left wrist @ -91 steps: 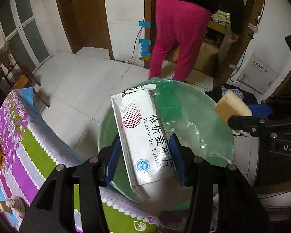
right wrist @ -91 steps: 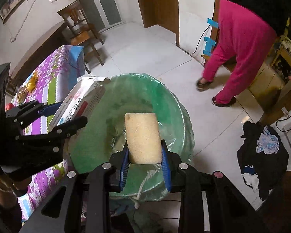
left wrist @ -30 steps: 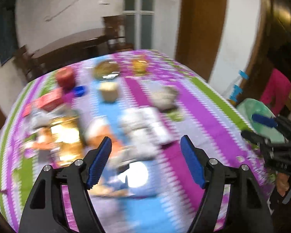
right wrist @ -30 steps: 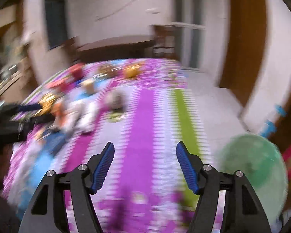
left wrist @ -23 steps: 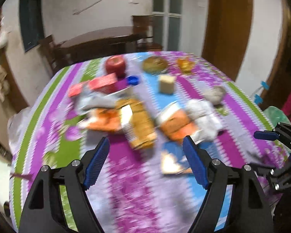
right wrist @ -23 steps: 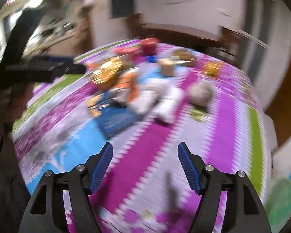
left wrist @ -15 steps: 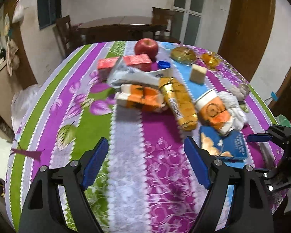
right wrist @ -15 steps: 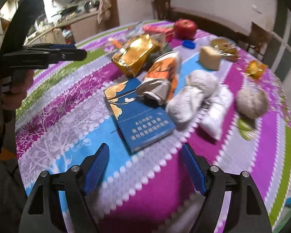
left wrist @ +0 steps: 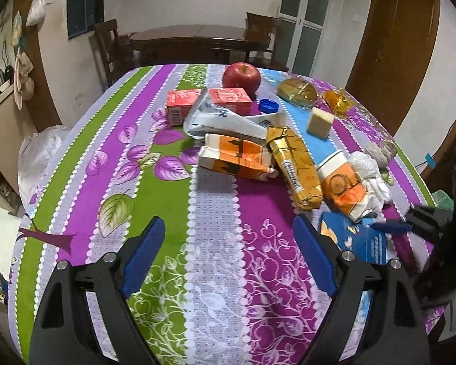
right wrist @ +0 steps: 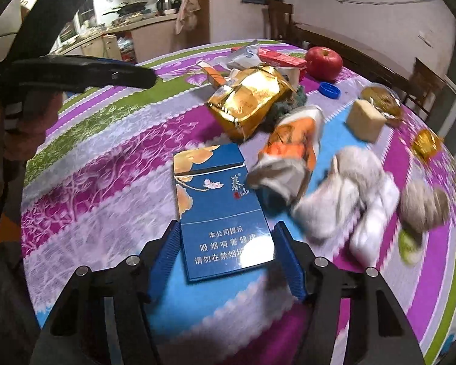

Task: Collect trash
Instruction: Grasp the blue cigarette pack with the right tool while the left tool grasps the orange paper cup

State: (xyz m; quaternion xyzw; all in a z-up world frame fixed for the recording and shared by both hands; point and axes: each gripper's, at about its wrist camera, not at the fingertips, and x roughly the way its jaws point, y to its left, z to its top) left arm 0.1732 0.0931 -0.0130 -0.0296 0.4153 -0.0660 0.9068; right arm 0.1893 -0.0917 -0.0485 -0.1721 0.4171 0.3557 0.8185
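Observation:
Trash lies in a heap on the striped floral tablecloth (left wrist: 215,213): an orange carton (left wrist: 237,159), a gold pack (left wrist: 295,164), an orange paper cup (left wrist: 343,185), crumpled tissues (left wrist: 371,170) and a blue cigarette box (right wrist: 222,213). My right gripper (right wrist: 228,252) is low over the blue box. Its jaws are closing, with the box's near end between the pads and a thin gap on each side. My left gripper (left wrist: 228,252) hovers over bare cloth in front of the heap. Its jaws are opening and hold nothing.
At the far side of the table are a red apple (left wrist: 241,76), two red boxes (left wrist: 228,97), a blue cap (left wrist: 267,106), a yellow sponge block (left wrist: 319,121) and wrapped buns (left wrist: 298,92). Chairs and a dark table (left wrist: 197,39) stand behind. A hand (right wrist: 30,112) holds the left gripper.
Both grippers let go of the box and sponge over the green bin and swung to the table. The right one has dropped down around the blue box; the left has spread wider.

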